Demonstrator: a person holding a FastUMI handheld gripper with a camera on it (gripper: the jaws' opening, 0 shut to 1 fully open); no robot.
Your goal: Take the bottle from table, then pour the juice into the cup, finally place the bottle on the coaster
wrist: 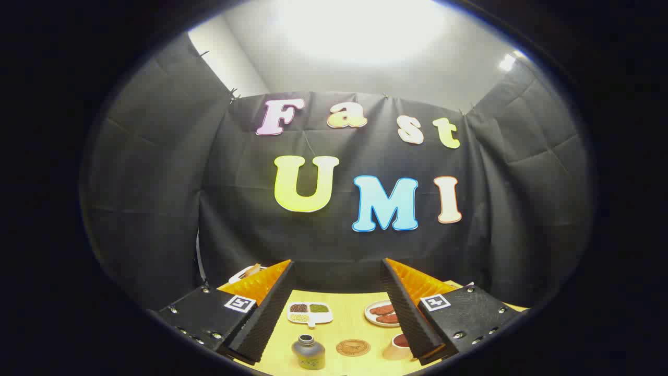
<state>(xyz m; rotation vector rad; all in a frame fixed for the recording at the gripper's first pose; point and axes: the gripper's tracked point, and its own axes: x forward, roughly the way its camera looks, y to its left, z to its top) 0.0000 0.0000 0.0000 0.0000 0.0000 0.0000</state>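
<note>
A small grey bottle [308,352] with a dark open neck stands upright on the wooden table [342,321], between my two fingers and nearer the left one. To its right lies a round brown coaster [353,347]. Farther right, a pale cup [399,345] with dark red inside sits against the inner side of my right finger [412,313]. My gripper [336,266] is held above the table, open wide, with nothing between its black ribbed pads. The left finger [261,316] stands apart from the bottle.
Beyond the bottle rests a white divided dish [310,313] of brown, green and pale grains. A white plate [383,314] with reddish pieces sits beyond the cup. Another white dish [248,271] peeks out behind the left finger. Black cloth walls close the table's back and sides.
</note>
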